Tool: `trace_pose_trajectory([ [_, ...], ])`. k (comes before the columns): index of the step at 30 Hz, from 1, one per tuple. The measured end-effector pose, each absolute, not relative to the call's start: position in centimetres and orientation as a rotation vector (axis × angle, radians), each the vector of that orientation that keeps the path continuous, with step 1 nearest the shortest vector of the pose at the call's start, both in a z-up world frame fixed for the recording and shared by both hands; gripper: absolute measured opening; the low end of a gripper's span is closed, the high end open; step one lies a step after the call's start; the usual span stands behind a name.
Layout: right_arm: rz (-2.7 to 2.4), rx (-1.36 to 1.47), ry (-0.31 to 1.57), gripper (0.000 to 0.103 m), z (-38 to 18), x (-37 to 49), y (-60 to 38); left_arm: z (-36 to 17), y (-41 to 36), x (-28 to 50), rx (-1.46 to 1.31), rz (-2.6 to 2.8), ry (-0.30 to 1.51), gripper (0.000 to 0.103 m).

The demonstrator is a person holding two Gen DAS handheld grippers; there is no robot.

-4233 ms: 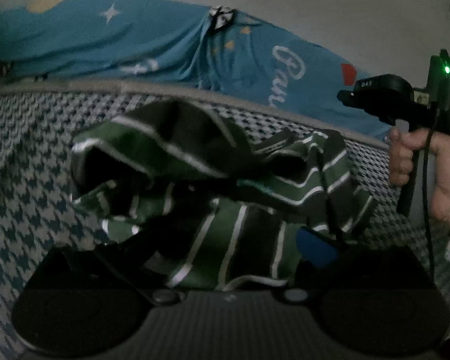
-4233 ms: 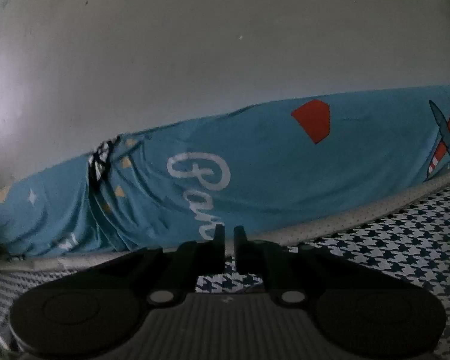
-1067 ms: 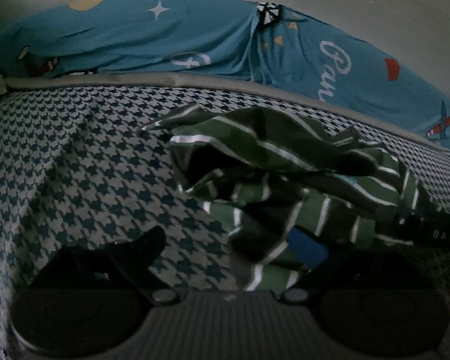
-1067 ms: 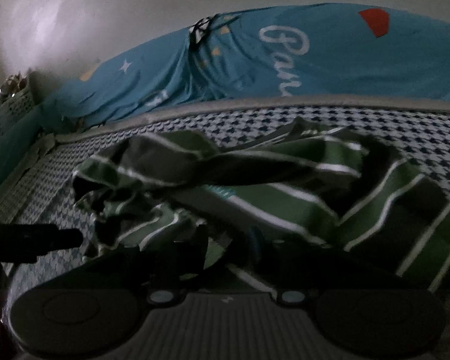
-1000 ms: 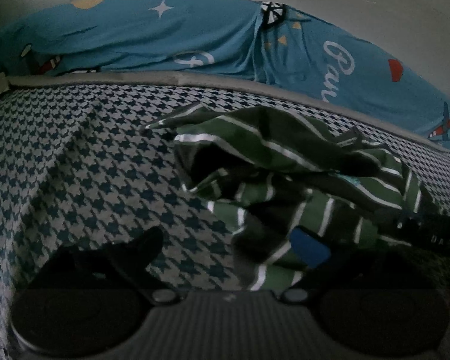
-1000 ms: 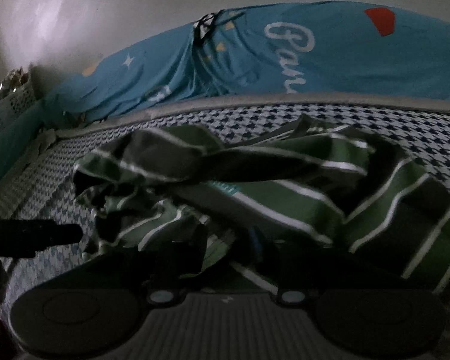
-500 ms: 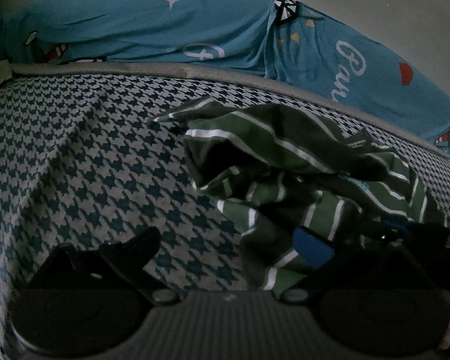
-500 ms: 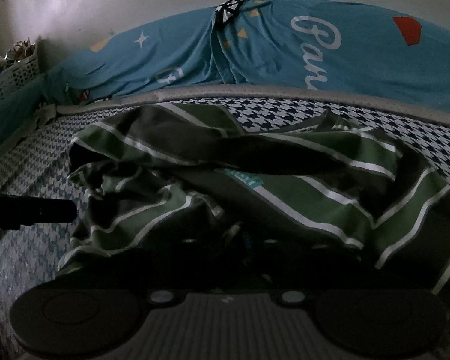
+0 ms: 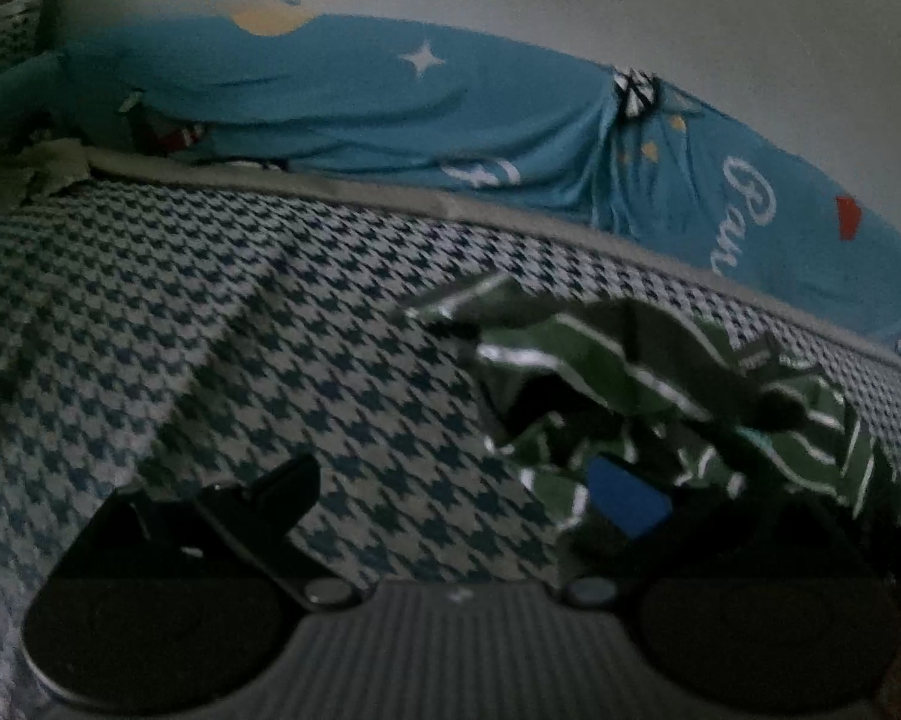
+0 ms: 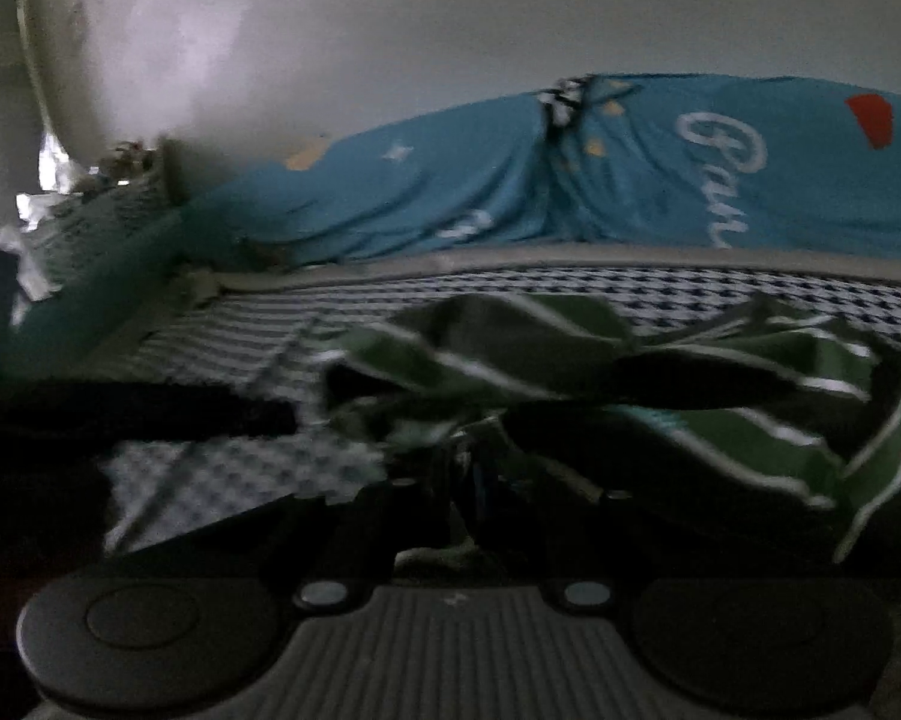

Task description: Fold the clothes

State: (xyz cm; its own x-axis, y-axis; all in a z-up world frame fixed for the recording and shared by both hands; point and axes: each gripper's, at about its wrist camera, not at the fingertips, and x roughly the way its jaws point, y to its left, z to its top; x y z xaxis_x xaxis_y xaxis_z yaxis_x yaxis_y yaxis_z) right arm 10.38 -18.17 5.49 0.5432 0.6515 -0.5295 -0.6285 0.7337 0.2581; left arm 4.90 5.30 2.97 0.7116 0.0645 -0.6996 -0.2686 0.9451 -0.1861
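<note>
I am looking across a bed [image 9: 222,324] spread with a blue-and-white houndstooth cover, and it fills most of both views. Along its far edge, against a pale wall [image 10: 450,18], lies a teal sheet [image 9: 390,102] with white lettering, a star and a red patch.

The green striped shirt [image 10: 720,408] sits crumpled on the houndstooth cover, right of centre in the left wrist view and spread across the middle and right in the right wrist view. Its folds are bunched and dark; I cannot make out sleeves or collar in this light.

My left gripper [image 9: 456,504] has its fingers set wide apart. The left finger sits over bare cover, and the right one, with its blue pad [image 9: 627,495], is at the near edge of the shirt. Nothing is pinched between them.

My right gripper [image 10: 459,486] has its fingers drawn together, with green cloth of the shirt bunched at the tips, so I read them as clamped on the fabric. The tips themselves are lost in shadow. The dark bar at the left of that view I take for the left gripper's body.
</note>
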Motion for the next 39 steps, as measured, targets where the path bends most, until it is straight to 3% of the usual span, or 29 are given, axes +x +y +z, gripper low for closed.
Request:
trace_pose_trajectory([
  [13, 0.934, 0.059, 0.672, 0.010, 4.7, 2.5, -13.4, 7.5, 8.8, 1.5, -0.322, 0.212, 0.672, 0.101],
  [30, 1.136, -0.039, 0.748, 0.013, 2.3, -2.6, -8.3, 7.9, 8.6, -2.3, -0.246, 0.212, 0.644, 0.103],
  [39, 0.960, -0.021, 0.702, 0.013, 2.7, -3.1, -12.0, 7.4, 7.1, -2.4, -0.218, 0.162, 0.671, 0.103],
])
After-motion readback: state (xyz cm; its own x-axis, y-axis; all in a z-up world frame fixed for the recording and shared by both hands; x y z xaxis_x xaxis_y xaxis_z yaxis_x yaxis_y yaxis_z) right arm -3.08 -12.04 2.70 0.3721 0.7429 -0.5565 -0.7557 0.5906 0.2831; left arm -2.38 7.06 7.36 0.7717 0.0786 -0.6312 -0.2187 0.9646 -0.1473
